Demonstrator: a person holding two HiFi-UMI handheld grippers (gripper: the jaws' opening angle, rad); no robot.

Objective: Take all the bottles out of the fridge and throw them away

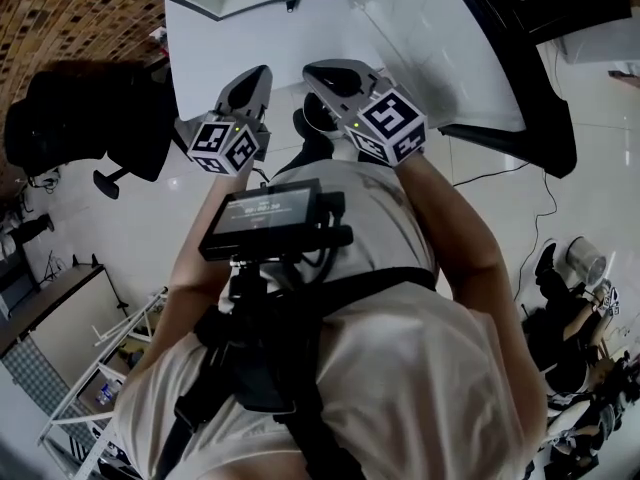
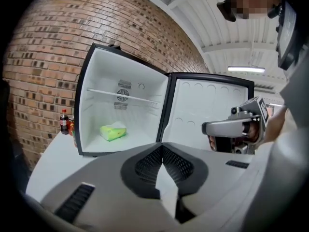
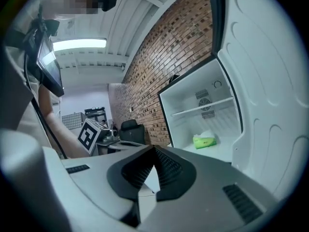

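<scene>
A small fridge [image 2: 104, 88] stands open on a white table [image 2: 53, 158], its door [image 2: 207, 105] swung out to the right. Inside, only a green tissue pack [image 2: 113, 132] lies on the floor of the fridge, under a wire shelf [image 2: 120, 96]. A dark bottle with a red cap [image 2: 63, 121] stands on the table outside the fridge's left wall, with a can [image 2: 71, 125] beside it. My left gripper [image 2: 162, 146] is shut and empty, in front of the fridge. My right gripper [image 3: 154, 149] also looks shut and empty, near the door [image 3: 263, 95]. Both grippers [image 1: 262, 70] [image 1: 312, 70] point at the table.
A brick wall [image 2: 43, 57] runs behind the fridge. A black office chair [image 1: 70, 118] stands left of the table, a white rack [image 1: 90, 378] behind me on the left. A cable [image 1: 530, 228] crosses the glossy floor at the right.
</scene>
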